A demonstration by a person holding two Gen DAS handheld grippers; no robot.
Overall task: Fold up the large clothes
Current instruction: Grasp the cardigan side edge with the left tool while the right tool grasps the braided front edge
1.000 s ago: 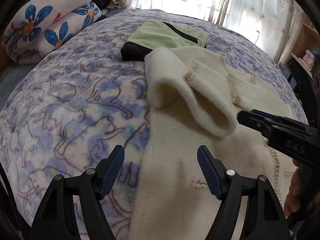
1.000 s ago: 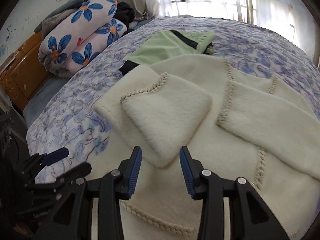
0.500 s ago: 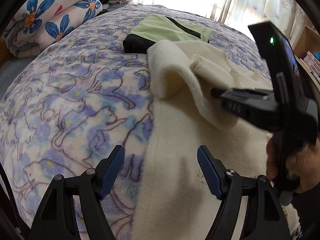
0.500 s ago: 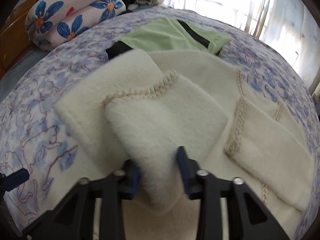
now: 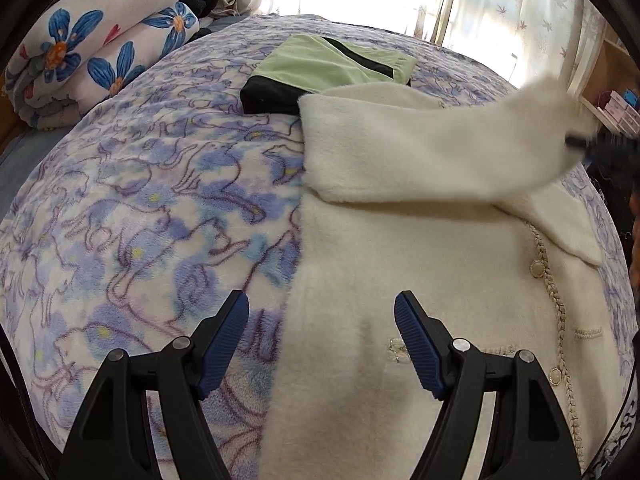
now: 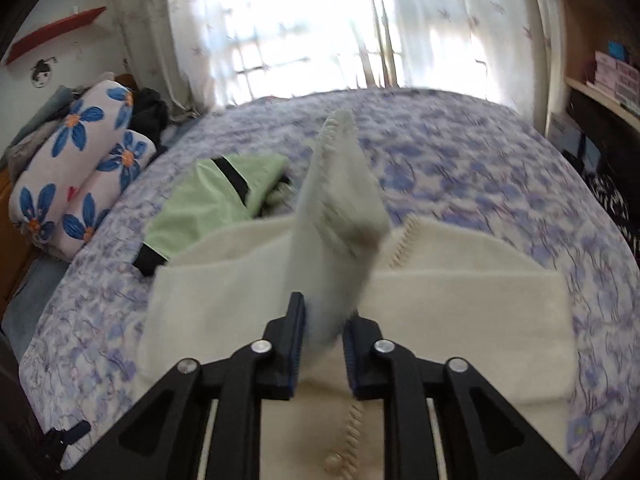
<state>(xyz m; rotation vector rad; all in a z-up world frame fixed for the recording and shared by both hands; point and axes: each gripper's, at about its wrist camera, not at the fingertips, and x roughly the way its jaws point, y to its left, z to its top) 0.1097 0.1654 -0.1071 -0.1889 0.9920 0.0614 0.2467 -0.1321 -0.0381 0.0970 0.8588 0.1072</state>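
Over the bed's near edge the left claw [image 5: 322, 344] hangs released, blue pads wide apart, nothing between them, straddling the left border of the cream coat [image 5: 420, 300] without touching it that I can make out. That coat lies spread across the bed [image 5: 140, 220], front up, braided trim and pearl buttons [image 5: 536, 269] running down toward the camera.

Just past the hem, the right claw [image 6: 322, 336] is clenched on the coat's sleeve [image 6: 340, 216], the cloth pinched between its pads and standing up off the body, cuff trim at the top. From the left view that sleeve stretches across the chest toward the right side, taut and blurred.

Here is the danger: the grip looks like a narrow bite on thick, fluffy pile, so a quick pull could let it slide out and flop unevenly. With the left claw idle, nothing pins the coat body, and a hard tug may drag the whole garment sideways and rumple the layer beneath.

Beyond the coat's collar, touching or nearly touching it, sits a folded green garment [image 5: 332, 66]; a wide swing could knock it askew. Farther left of that, floral bedding [image 5: 92, 40] is stacked, well apart.
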